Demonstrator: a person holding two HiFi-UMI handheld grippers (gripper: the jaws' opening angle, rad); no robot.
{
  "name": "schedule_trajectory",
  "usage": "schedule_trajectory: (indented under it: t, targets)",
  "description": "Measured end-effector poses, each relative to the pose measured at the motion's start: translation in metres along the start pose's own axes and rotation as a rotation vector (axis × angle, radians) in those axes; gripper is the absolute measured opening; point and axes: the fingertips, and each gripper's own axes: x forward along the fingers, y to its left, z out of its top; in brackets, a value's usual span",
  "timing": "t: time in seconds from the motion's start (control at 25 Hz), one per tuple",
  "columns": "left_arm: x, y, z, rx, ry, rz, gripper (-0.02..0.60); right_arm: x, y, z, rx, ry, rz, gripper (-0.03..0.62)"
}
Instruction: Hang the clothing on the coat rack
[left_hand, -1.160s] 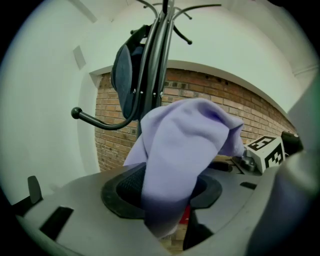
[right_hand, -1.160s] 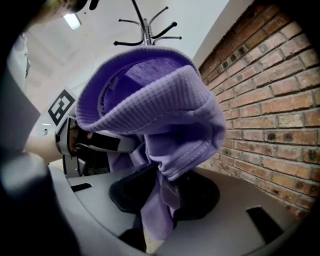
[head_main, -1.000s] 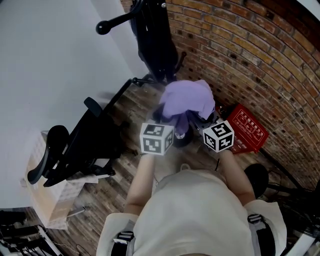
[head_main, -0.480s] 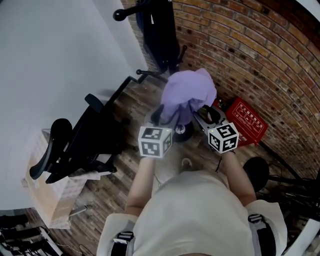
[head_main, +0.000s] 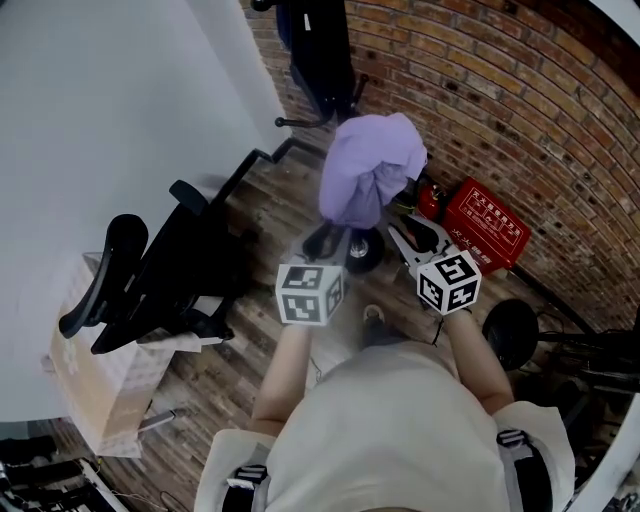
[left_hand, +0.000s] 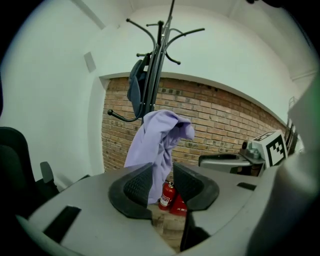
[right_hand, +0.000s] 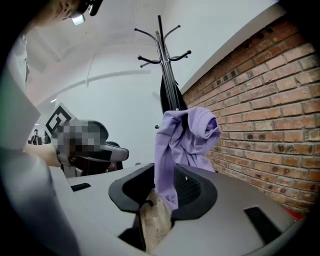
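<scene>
A lilac garment (head_main: 370, 170) hangs draped on the black coat rack (left_hand: 159, 60), against the brick wall. Both grippers are held low in front of it. My left gripper (head_main: 325, 240) is open with its jaws closing; the garment (left_hand: 155, 145) hangs beyond them, and nothing lies between the pads (left_hand: 139, 184). My right gripper (head_main: 408, 232) is open too, jaws closing. In the right gripper view a hanging end of the garment (right_hand: 167, 165) shows in the gap of that gripper (right_hand: 165, 189); the pads do not press on it. A dark item (left_hand: 135, 90) hangs higher on the rack.
A black office chair (head_main: 150, 280) stands at the left by the white wall. A red fire extinguisher (head_main: 428, 200) and a red box (head_main: 487, 240) sit by the brick wall (head_main: 520, 110). The rack's round base (head_main: 362, 250) is on the wood floor. A cardboard box (head_main: 90, 390) sits lower left.
Both grippers have drawn back and down from the lilac garment, which stays on the rack. Their jaws have left the cloth.
</scene>
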Motion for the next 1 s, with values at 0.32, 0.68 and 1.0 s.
schedule_trajectory:
  t: [0.32,0.68,1.0]
  targets:
    - [-0.049,-0.016,-0.022,-0.016,-0.008,0.021,0.046,-0.040,0.049,0.003,-0.013,-0.027,0.021,0.031]
    - [-0.112,-0.038,-0.027,-0.031,-0.090,0.014,0.025,-0.081,0.102,0.007,-0.053,-0.049,0.052,0.014]
    - [-0.146,-0.057,-0.036,-0.030,-0.121,-0.012,0.018,-0.104,0.130,0.008,-0.075,-0.074,0.066,0.008]
